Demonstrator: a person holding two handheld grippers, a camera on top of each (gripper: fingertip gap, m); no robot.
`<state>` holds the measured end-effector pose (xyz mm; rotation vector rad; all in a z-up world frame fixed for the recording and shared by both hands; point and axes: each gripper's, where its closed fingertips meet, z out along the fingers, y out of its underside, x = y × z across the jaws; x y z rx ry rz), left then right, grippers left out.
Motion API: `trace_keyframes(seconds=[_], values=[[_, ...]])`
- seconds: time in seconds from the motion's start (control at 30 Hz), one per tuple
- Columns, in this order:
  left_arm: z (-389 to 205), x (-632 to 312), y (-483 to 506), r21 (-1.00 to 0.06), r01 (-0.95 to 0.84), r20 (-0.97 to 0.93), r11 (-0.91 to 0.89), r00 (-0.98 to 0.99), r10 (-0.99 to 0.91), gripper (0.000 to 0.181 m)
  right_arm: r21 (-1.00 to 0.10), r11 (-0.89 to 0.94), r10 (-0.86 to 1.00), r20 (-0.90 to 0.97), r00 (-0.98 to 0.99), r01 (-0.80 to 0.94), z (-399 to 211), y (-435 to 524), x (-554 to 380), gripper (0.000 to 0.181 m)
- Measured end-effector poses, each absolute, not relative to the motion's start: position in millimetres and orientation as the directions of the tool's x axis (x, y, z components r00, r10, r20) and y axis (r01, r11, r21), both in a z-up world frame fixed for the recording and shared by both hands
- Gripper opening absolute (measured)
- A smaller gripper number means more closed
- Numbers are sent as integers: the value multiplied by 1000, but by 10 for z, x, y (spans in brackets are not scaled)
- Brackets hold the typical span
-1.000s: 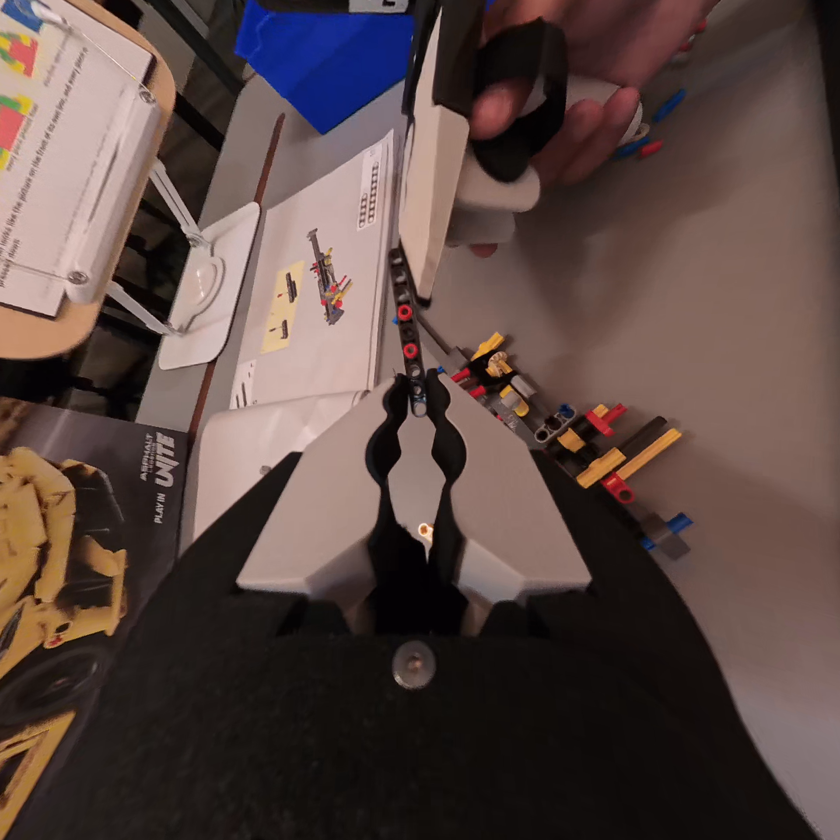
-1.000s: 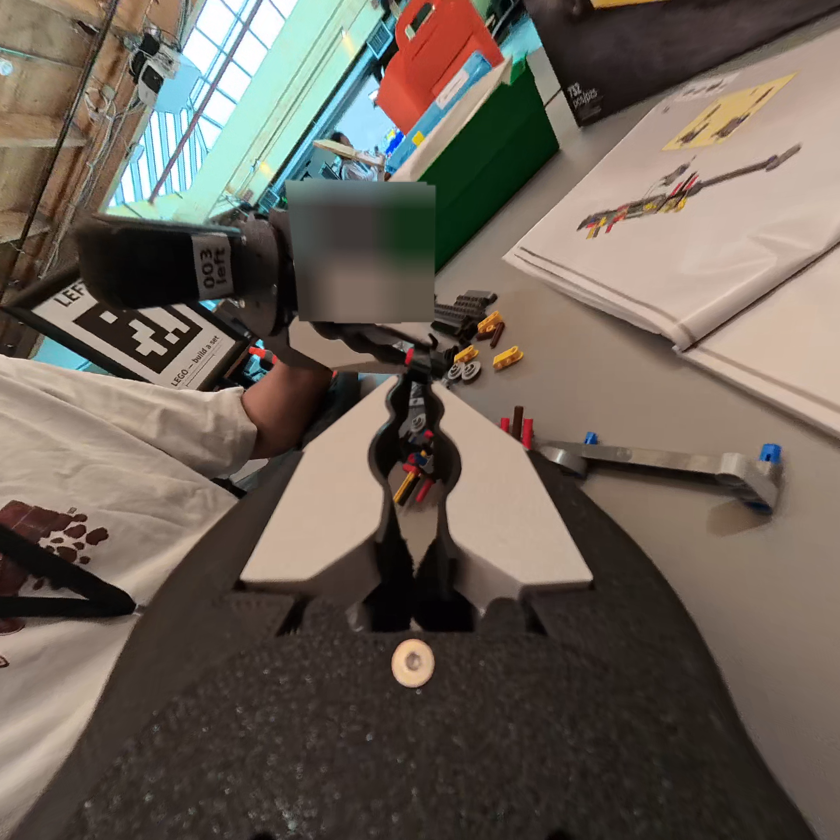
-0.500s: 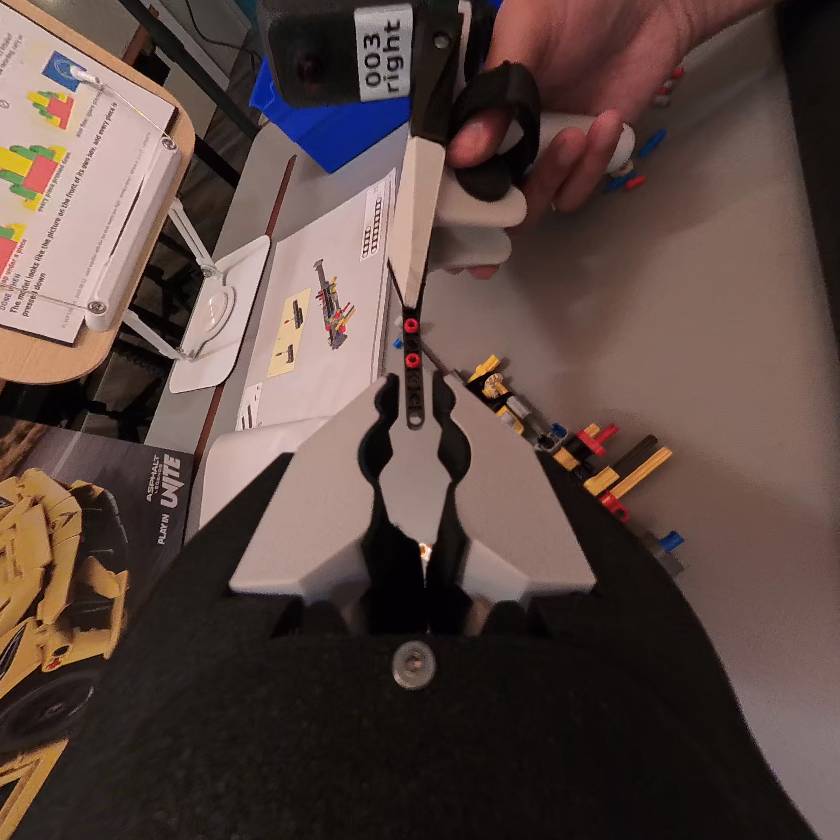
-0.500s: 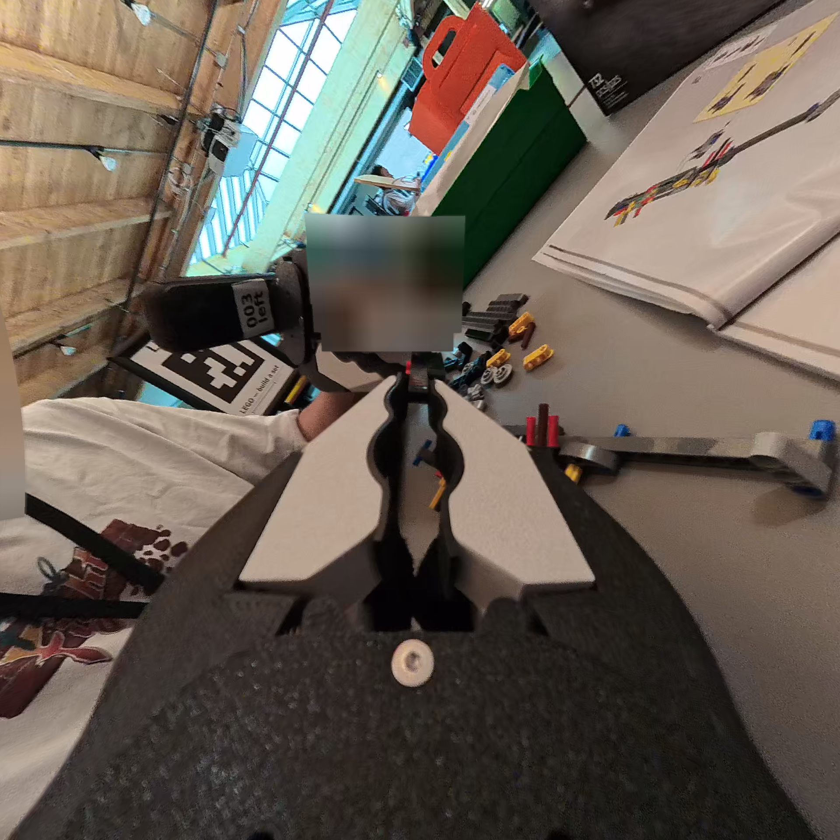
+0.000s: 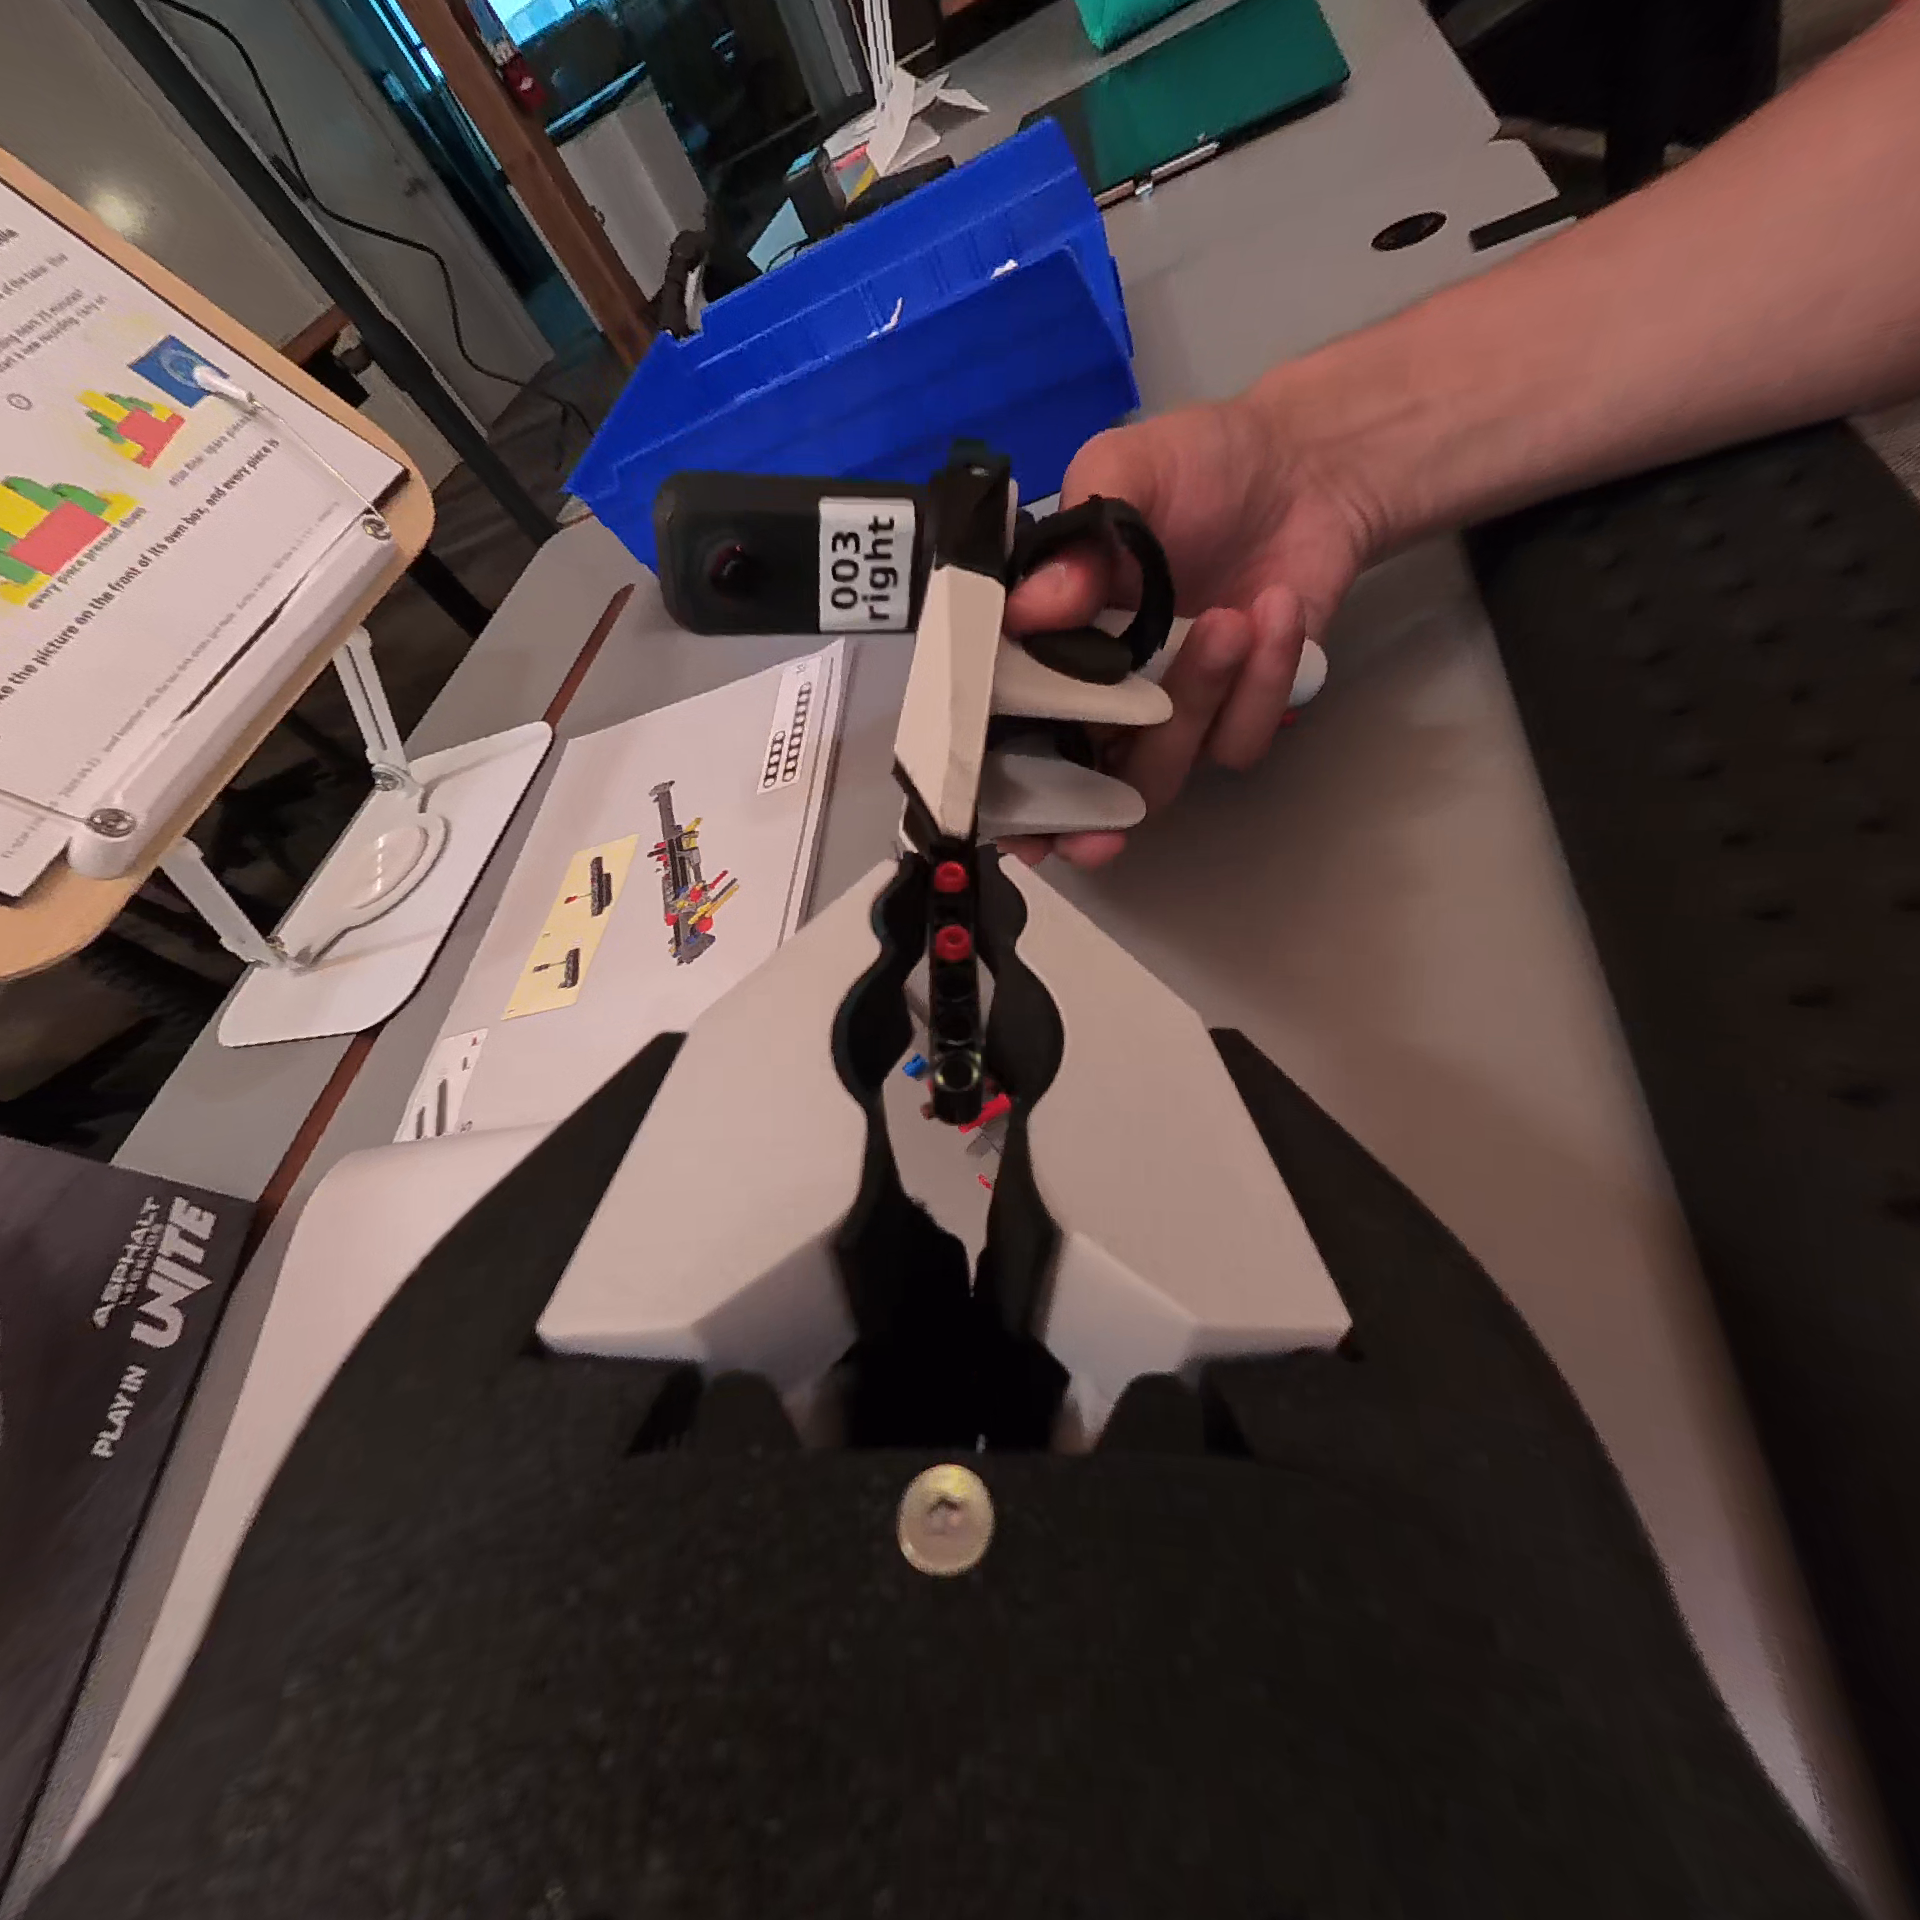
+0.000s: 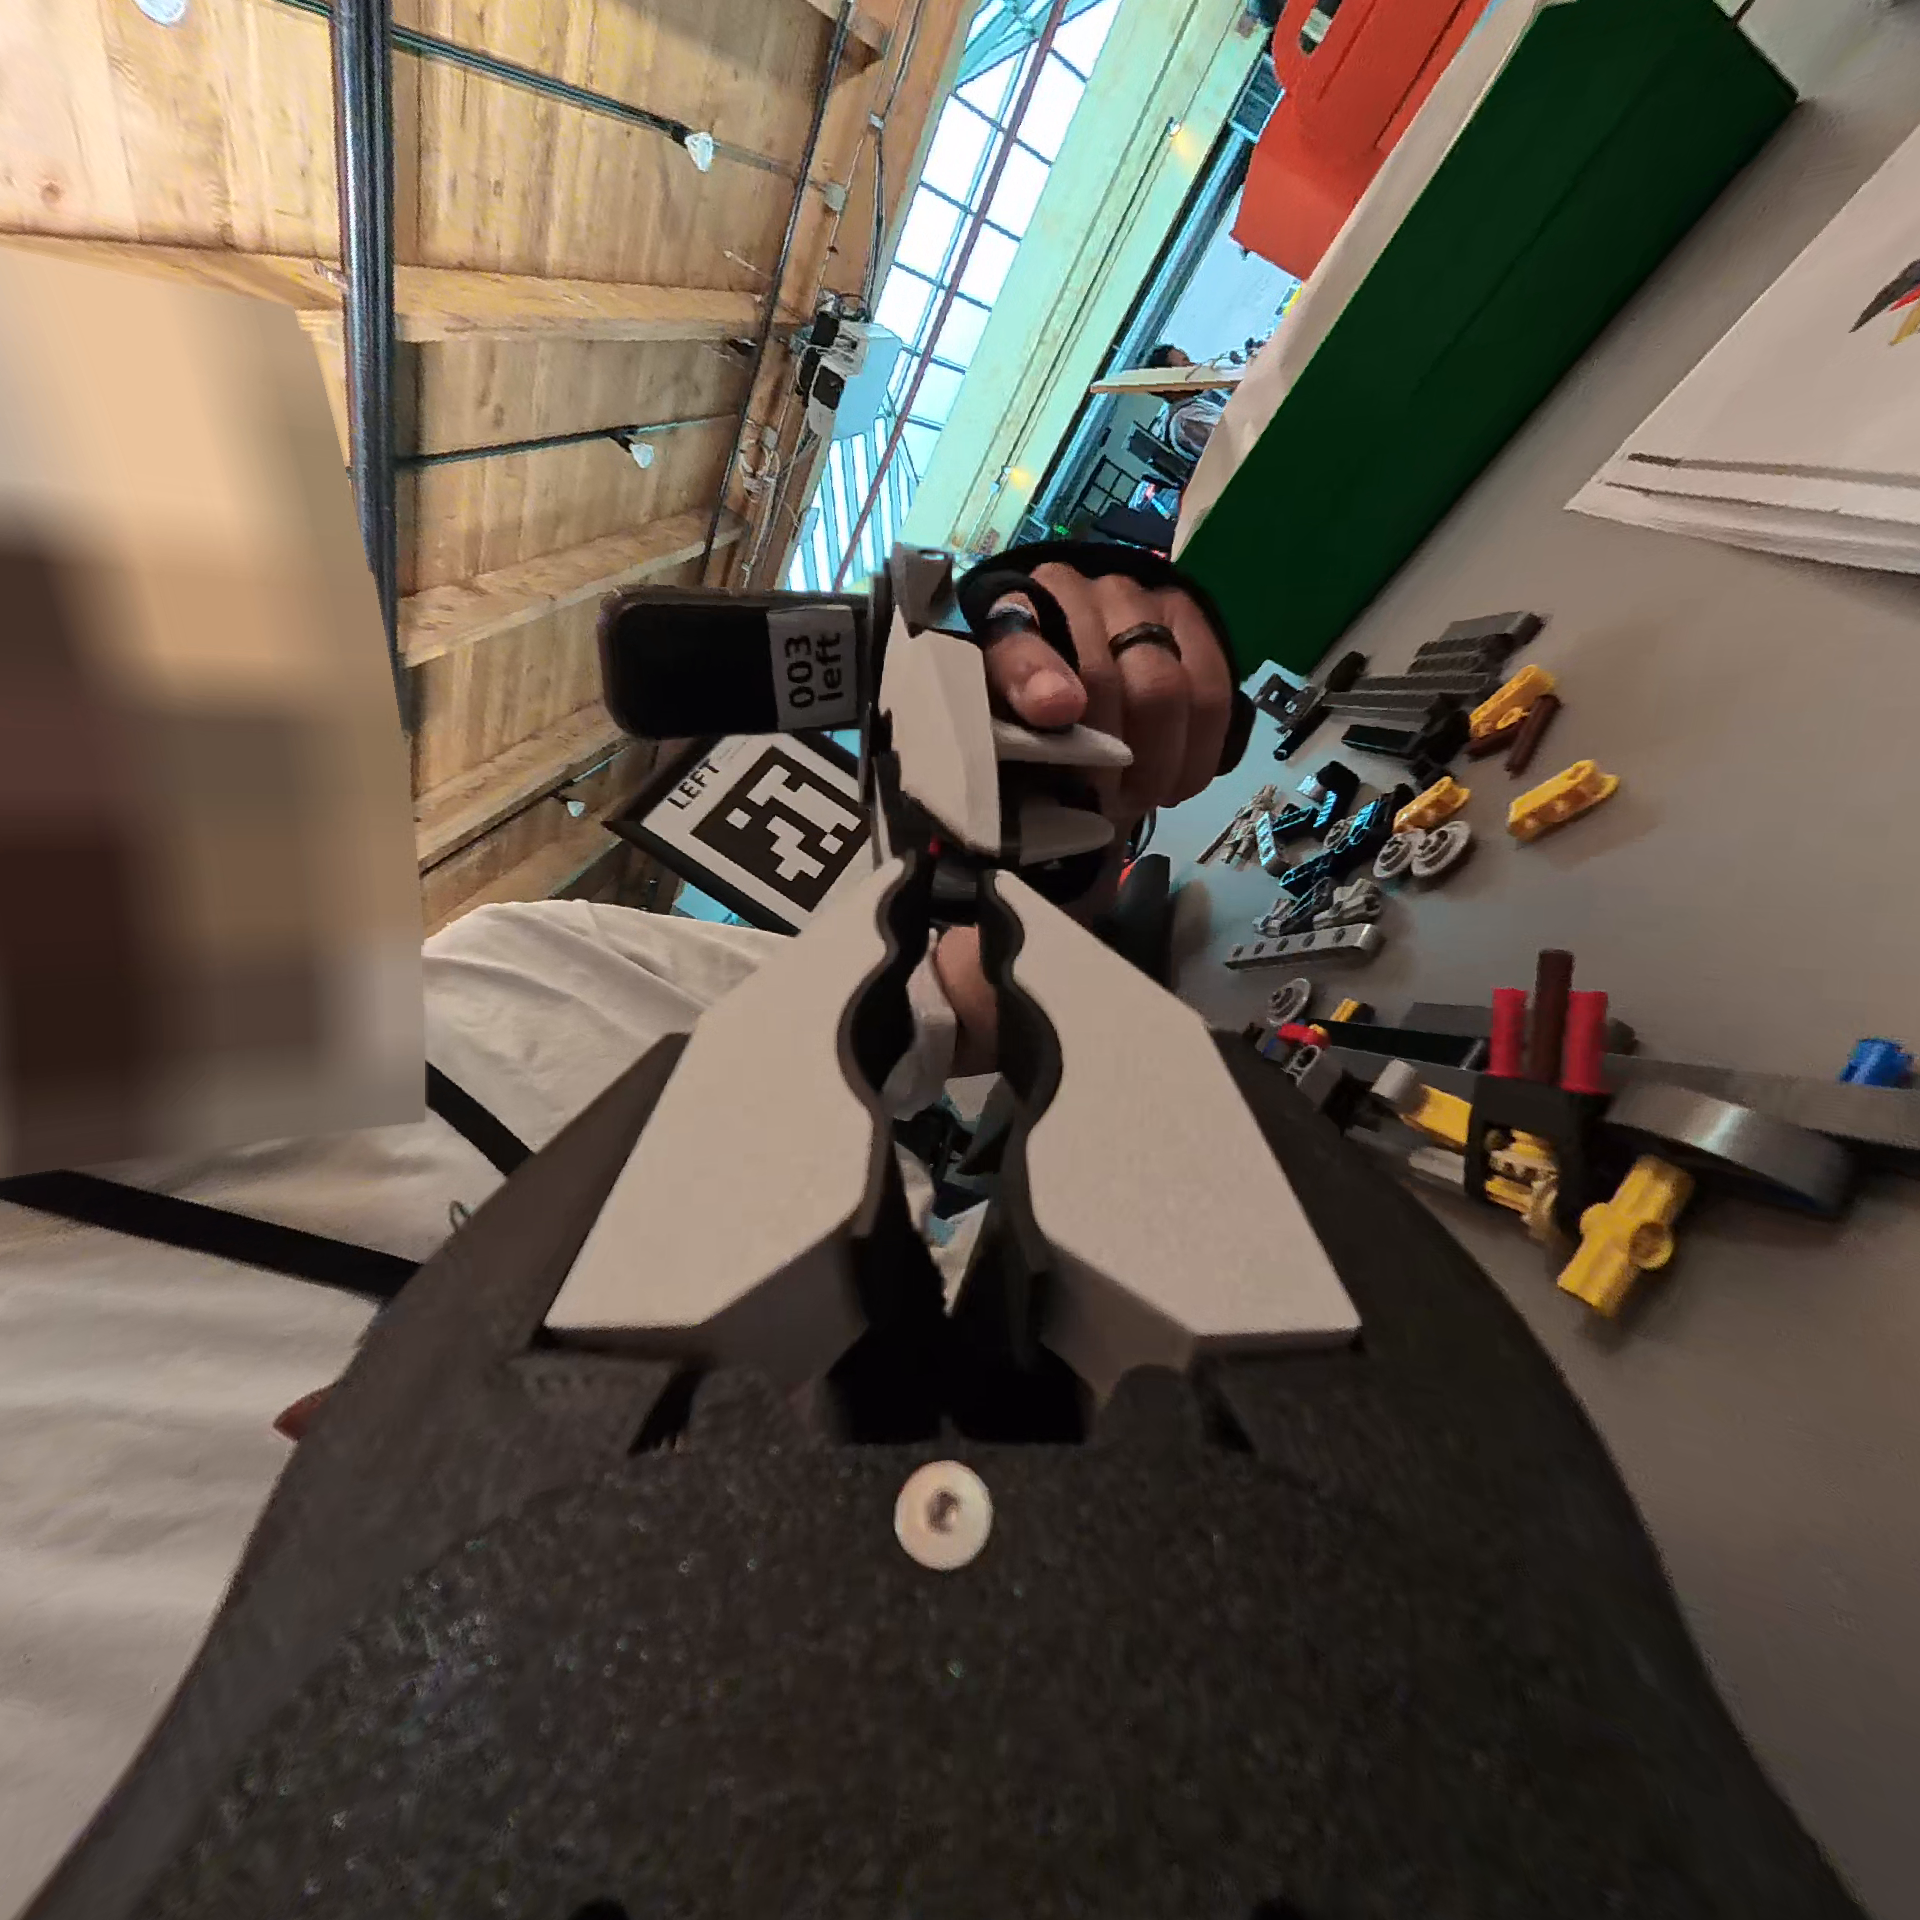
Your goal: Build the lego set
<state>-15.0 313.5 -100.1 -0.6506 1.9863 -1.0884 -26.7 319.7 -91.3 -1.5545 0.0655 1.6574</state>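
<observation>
Both claws are up off the counter [image 5: 1403,935], facing each other tip to tip with one black technic beam [image 5: 951,997] between them. My left claw [image 5: 951,914] has its jaws narrowed around the beam; I can't tell for sure whether they're actually biting. The beam's long axis runs straight away from me along the fingers, two red pins [image 5: 948,940] in its far holes. My right claw [image 5: 940,821] pinches the far end, jaws pressed together on it. From the right wrist view the left claw [image 6: 935,821] sits dead ahead, tips nearly touching. My guess is this is a handover or regrip, so the axis has to stay collinear. The half-built chassis [image 6: 1538,1132] and loose parts [image 6: 1382,821] lie on the grey counter to the right, with the instruction booklet [image 5: 665,883] far left and a blue bin [image 5: 883,364] behind. Workshop room with timber walls.
</observation>
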Motion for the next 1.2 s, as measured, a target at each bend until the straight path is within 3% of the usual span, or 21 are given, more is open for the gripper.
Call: trace_keyframes(seconds=[0.3,0.47,0.53,0.6,0.73,0.83,0.93,1.2], values=[[-1063,-149,3183,-816,-56,-454,576,-556,-697,6,-618,-584,537,-780,322,-526,-989,3179,-209,7],[-1077,-163,3295,-812,-117,-432,571,-539,-724,6,-621,-578,520,-780,347,-530,-1014,3261,-206,8],[-1125,-173,3555,-839,-220,-353,497,-474,-806,6,-741,-520,489,-667,563,-426,-1165,3329,-104,16],[-1262,-207,3774,-867,-342,-209,362,-410,-888,7,-834,-508,403,-452,796,-217,-1456,3375,30,28],[-1526,-203,3777,-841,-521,64,145,-362,-930,6,-809,-582,344,-158,926,78,-1836,3435,97,34],[-1609,-143,3713,-810,-586,193,33,-318,-928,6,-782,-609,408,-170,897,129,-1896,3446,160,41],[-1631,-61,3716,-798,-601,235,-45,-241,-942,6,-727,-678,449,-294,844,108,-1957,3439,86,46],[-1635,-43,3545,-791,-610,294,-54,-301,-907,6,-744,-665,506,-376,776,72,-1957,3392,-23,16]])
